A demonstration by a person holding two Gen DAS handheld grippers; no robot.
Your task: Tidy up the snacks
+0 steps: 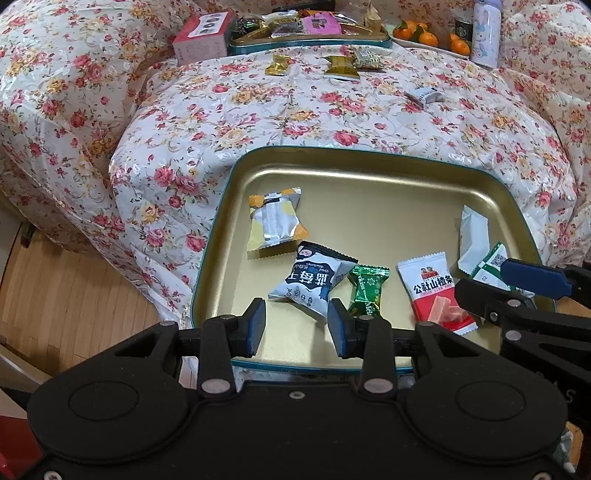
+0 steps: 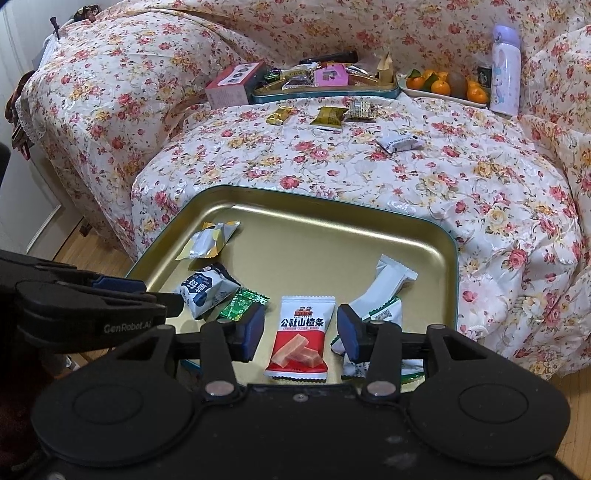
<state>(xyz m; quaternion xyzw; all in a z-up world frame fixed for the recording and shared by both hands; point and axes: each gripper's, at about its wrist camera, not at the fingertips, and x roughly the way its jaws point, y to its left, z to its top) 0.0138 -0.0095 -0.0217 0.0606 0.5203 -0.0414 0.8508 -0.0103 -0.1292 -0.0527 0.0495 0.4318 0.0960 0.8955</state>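
Note:
A gold tray with a teal rim (image 1: 218,229) (image 2: 456,266) sits at the near edge of the flower-clothed table. In it lie a yellow-and-white packet (image 1: 273,221), a blue-and-white packet (image 1: 310,280), a green candy (image 1: 367,291), a red-and-white packet (image 2: 301,314) and white packets (image 2: 388,284). My left gripper (image 1: 297,326) is open just over the blue-and-white packet's near end. My right gripper (image 2: 301,334) is open with the red-and-white packet lying between its fingers, the pads clear of it. Loose on the cloth are gold candies (image 1: 277,65) (image 1: 341,67) and a grey-white packet (image 1: 428,95).
At the back stand a second tin (image 1: 310,42) full of snacks, a pink box (image 1: 201,37), a plate of oranges (image 1: 424,35) and a pale bottle (image 1: 485,31). Flowered sofa cushions surround the table. Wooden floor shows at the left.

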